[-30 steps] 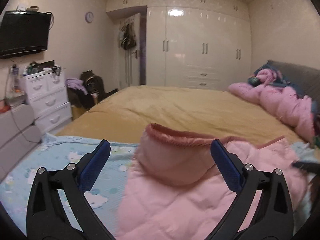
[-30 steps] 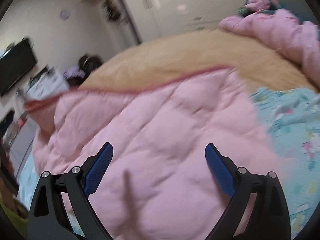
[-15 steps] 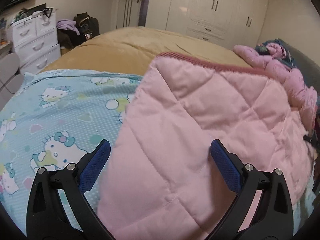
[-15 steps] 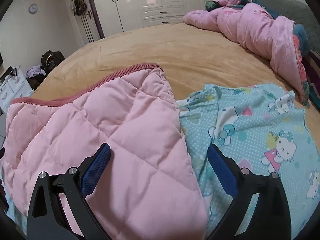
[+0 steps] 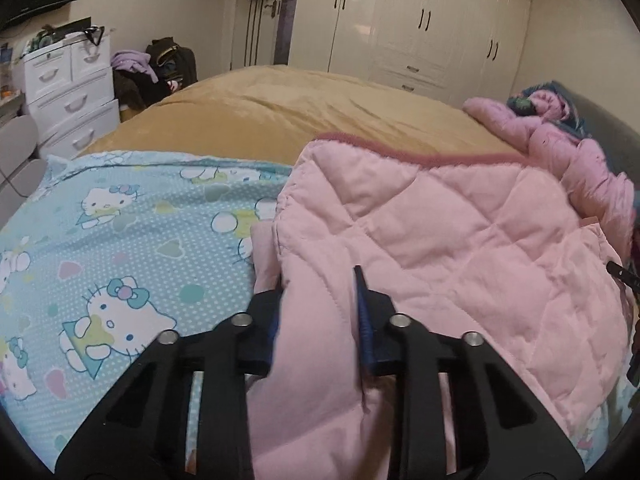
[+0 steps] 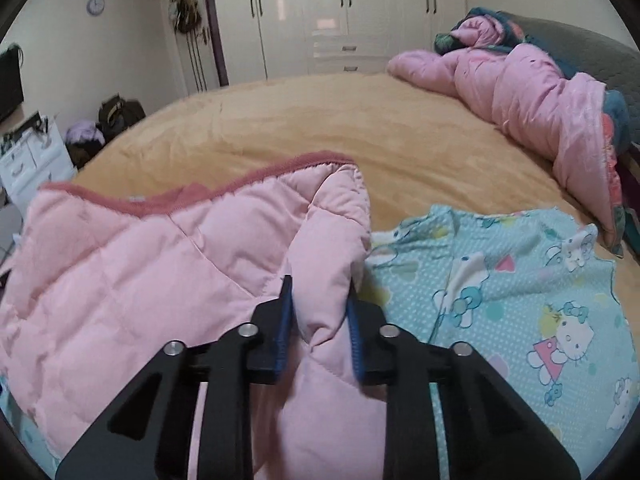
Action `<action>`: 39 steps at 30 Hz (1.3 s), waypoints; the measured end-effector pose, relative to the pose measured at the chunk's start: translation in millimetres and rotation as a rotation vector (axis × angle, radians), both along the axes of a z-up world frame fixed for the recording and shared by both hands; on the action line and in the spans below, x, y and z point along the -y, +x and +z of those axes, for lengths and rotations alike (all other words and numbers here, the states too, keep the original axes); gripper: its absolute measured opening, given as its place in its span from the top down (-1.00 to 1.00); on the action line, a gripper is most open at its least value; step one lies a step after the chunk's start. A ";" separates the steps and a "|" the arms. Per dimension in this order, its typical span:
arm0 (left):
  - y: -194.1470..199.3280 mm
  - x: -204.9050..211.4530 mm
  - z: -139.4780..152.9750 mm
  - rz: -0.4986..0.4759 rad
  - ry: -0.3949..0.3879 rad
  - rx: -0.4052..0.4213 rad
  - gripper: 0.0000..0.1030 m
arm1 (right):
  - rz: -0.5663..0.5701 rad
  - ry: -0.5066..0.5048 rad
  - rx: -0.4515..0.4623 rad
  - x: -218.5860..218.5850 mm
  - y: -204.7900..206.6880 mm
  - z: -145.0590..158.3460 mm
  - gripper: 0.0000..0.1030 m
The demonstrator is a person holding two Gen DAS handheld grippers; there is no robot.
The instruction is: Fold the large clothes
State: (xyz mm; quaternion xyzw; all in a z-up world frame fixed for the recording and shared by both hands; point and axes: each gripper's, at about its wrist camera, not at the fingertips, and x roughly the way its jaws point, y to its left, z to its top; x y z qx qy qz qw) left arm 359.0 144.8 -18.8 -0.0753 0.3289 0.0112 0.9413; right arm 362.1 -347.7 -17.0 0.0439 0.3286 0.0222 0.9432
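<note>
**Both tongs clamped on the near edge of the garment**

The left tongs [image 5: 318,308] pinch a thick fold of the pink quilted garment [image 5: 460,248] near its left edge; the right tongs [image 6: 320,312] pinch its right edge. Two spaced grips keep the hem taut for folding. The garment lies on the cartoon-print sheet [image 5: 120,240] covering the bed [image 6: 300,120].

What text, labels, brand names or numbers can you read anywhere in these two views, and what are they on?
None can be read.
Round wall clock: its numerals are too small to read.
Light blue cartoon-cat print sheet: pictures only, no words visible.
Pink quilted garment, clamped by the left gripper and the right gripper: no label visible.
White plastic drawer unit: the items on top are too blurred to read.
</note>
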 end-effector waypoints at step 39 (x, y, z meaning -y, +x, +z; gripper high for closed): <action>36.0 -3.7 -30.0 0.131 0.139 -0.122 -0.48 | -0.233 0.175 -0.194 50.4 40.9 -62.6 -0.66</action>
